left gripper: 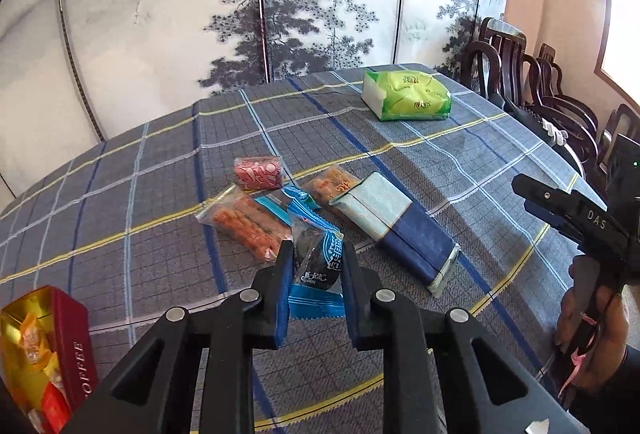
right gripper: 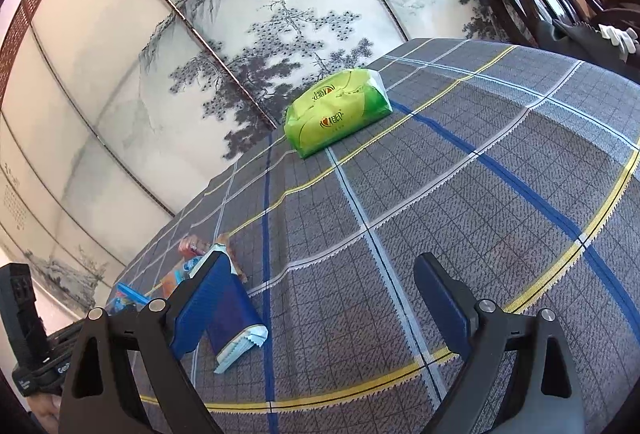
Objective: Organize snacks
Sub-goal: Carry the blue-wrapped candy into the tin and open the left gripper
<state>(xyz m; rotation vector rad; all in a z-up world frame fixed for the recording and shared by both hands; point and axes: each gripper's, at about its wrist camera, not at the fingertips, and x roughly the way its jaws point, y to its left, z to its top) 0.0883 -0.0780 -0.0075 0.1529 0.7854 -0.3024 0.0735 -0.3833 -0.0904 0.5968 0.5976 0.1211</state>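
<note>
While most print on the wrappers is too small to read, the left gripper (left gripper: 316, 266) is clamped tight on a blue-and-black snack packet (left gripper: 318, 260) lifted clear of the plaid tablecloth (left gripper: 152, 202), and the right gripper (right gripper: 320, 304) sits wide open with nothing between its pads. Red coffee tin (left gripper: 74, 346), cut off at the frame's lower left, holds gold and orange wrapped snacks (left gripper: 30, 350). Remaining pile lies just past the held packet: orange stick packet (left gripper: 246, 226), pink packet (left gripper: 258, 172), blue-and-pale bar (left gripper: 396, 226), with a green tissue pack (left gripper: 406, 94) well apart at the far edge.
</note>
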